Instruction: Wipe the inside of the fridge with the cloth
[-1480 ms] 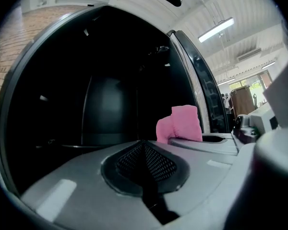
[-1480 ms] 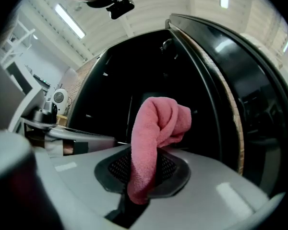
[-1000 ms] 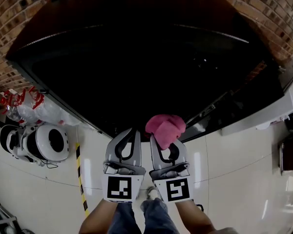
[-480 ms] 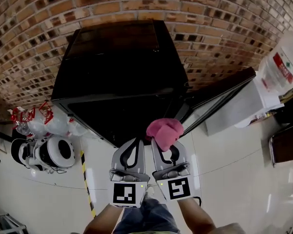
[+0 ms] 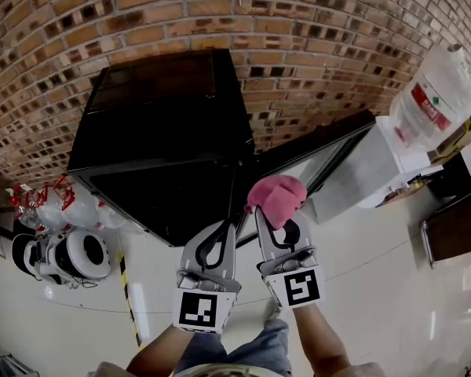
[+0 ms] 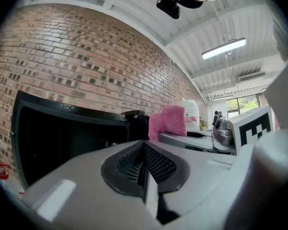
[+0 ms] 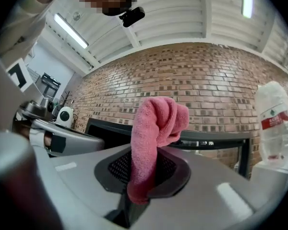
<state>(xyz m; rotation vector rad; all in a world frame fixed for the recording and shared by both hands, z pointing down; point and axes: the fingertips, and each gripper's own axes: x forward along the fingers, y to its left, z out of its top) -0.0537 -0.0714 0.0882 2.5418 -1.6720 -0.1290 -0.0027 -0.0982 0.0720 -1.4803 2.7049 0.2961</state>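
Pale glossy floor (image 5: 377,289), brick wall (image 5: 298,22) behind. Black fridge (image 5: 165,148) against wall, its door (image 5: 314,151) open to right; big water bottle (image 5: 436,93) farther right. Compared with moment before, fridge is more left in head view. Pink cloth (image 5: 279,199), bunched and folded over, is pinched in my right tongs (image 5: 275,222) in front of open fridge. Left tongs (image 5: 218,230) are closed together, nothing between.

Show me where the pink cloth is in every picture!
Head view: the pink cloth is just right of the middle, pinched by the right gripper.
Left gripper view: it is near the middle, slightly right.
Right gripper view: it is dead centre, sticking up from that gripper.
Shared landmark: the black fridge, on the cloth's left in all three.
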